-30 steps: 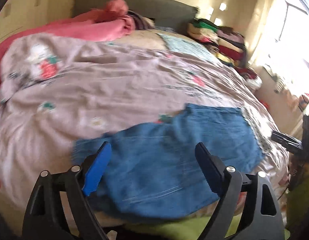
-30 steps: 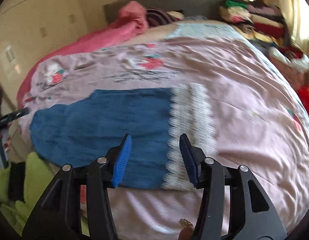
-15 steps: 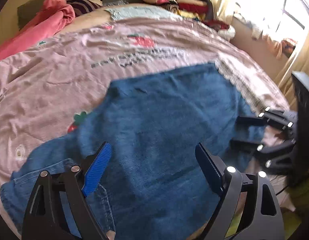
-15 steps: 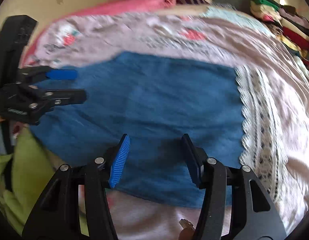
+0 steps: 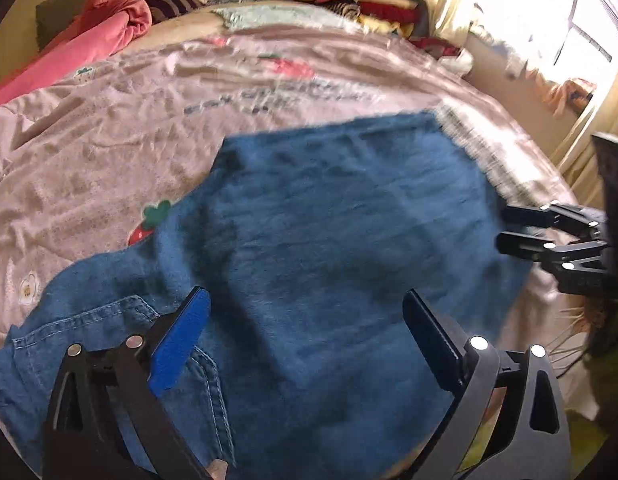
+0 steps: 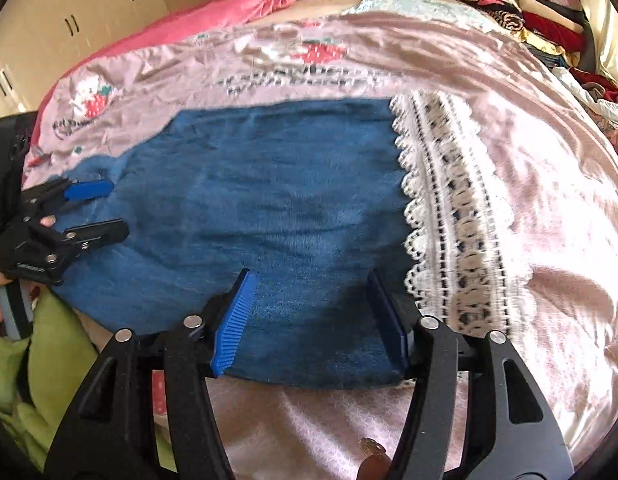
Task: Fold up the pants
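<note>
Pink bedspread [image 6: 509,80] filling most of both frames, with blue pants [image 6: 269,200] spread flat across centre frame and white lace hem [image 6: 449,208] at centre right. Left gripper [image 5: 305,336] low in its frame over the waist end, right gripper [image 6: 313,312] at bottom centre over the near edge, both spread wide, holding nothing. Likely snags: pinching bedspread along with denim, or catching one layer only, leaving a crooked fold.
</note>
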Demonstrator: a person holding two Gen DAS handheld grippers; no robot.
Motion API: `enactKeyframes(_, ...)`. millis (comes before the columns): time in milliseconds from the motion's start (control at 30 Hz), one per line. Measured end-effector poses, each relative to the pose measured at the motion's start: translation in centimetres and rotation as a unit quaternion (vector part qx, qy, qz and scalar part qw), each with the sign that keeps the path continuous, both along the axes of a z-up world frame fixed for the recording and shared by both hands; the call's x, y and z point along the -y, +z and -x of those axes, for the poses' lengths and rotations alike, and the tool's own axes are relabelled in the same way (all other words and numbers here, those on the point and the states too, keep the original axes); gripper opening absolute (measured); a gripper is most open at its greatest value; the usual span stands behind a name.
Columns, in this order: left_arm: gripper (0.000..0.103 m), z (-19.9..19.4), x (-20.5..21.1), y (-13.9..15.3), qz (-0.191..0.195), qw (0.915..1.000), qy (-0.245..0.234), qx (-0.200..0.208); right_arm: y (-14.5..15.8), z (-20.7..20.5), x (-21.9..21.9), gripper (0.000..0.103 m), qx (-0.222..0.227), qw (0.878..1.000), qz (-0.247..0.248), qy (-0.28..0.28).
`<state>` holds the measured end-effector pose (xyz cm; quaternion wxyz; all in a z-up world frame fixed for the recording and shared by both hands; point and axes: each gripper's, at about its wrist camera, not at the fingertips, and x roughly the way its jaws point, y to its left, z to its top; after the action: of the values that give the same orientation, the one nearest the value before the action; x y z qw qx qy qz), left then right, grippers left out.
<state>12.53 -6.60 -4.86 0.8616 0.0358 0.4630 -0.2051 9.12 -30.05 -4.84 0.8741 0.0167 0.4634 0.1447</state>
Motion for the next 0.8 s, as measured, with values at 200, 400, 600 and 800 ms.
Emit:
enactKeyframes(200, 0.098, 0.3, 0.1, 2.9, 0.004, 0.9995, 0.001, 0.030, 2.6, 1.0, 2.1, 0.066, 0.030, 0.999, -0.015, -0.026)
enactKeyframes(400, 0.098, -0.2, 1.1, 4.8, 0.009, 0.9991, -0.009, 0.040, 4.1, 1.9, 4.0, 0.072, 0.053, 0.997, -0.019, -0.046)
enactKeyframes(600, 0.098, -1.8, 3.0, 5.8, 0.016, 0.9989, -0.021, 0.038, 4.4, 2.3, 5.6, 0.074, 0.059, 0.996, -0.023, -0.061)
enactKeyframes(800, 0.098, -3.9, 5.3, 5.6, 0.019, 0.9988, -0.036, 0.026, 3.8, 2.2, 7.2, 0.075, 0.057, 0.995, -0.032, -0.074)
